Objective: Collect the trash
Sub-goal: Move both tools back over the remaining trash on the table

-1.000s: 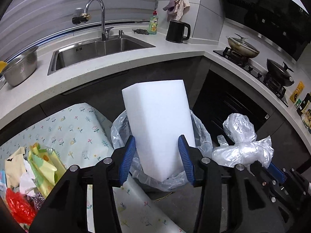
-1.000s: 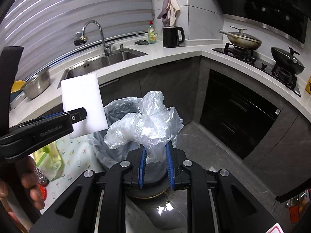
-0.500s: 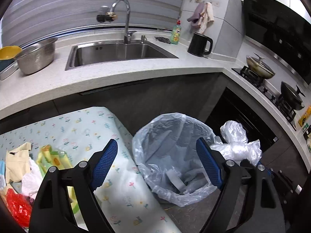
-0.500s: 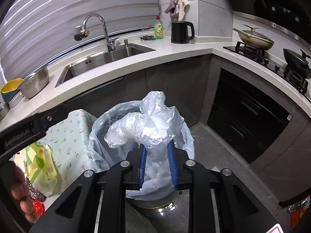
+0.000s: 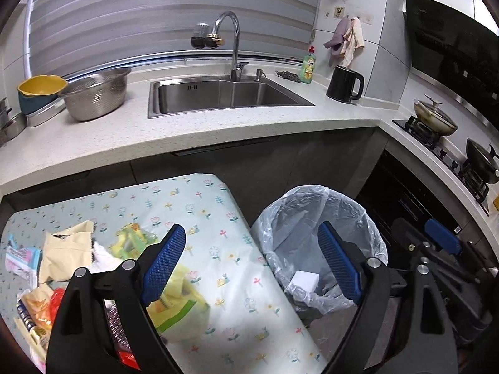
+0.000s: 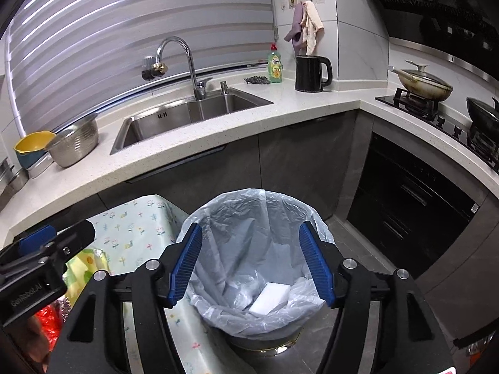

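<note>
On your left, loose wrappers [image 5: 62,258] lie heaped on the flowered cloth [image 5: 199,215] of the low table, with a yellow-green packet [image 5: 177,308] just beside your left hand-held gripper [image 5: 252,265]. Its jaws have just been opening and now stand wide with nothing between them. Just beside the cloth's edge stands the trash bin [image 6: 259,218] with its clear liner, and the white foam block [image 6: 269,299] lies at the bottom of it. Your right hand-held gripper [image 6: 251,265] hangs over the bin; its jaws have just been opening too, and they are empty
</note>
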A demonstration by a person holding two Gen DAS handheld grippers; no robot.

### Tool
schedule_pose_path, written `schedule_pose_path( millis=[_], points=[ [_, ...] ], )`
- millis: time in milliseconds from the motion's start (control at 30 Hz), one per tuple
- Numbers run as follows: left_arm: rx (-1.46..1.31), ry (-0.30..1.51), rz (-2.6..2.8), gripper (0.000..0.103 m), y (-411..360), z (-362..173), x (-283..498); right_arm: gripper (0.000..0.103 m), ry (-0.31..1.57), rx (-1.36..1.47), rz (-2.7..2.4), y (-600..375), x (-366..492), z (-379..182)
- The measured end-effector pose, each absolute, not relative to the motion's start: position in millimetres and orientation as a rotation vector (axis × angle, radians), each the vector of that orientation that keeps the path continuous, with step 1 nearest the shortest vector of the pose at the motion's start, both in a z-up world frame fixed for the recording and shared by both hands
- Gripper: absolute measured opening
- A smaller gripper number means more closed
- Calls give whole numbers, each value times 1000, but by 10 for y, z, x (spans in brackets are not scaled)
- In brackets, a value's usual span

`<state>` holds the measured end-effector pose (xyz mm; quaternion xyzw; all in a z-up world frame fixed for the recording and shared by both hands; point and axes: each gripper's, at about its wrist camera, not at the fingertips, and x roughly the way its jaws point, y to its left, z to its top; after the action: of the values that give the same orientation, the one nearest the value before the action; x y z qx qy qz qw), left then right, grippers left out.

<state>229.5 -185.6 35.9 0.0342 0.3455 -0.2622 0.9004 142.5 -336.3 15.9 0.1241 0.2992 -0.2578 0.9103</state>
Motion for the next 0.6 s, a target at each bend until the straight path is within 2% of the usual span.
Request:
schedule_pose_path(
  millis=[200,600],
  points=[
    [70,697,-514,83,-1577,483,2064,69,588,234,-513,-3074,1188,398],
    [54,708,-397,89,-774,582,1644,70,582,160,-430,-2282,797,593]
  ],
)
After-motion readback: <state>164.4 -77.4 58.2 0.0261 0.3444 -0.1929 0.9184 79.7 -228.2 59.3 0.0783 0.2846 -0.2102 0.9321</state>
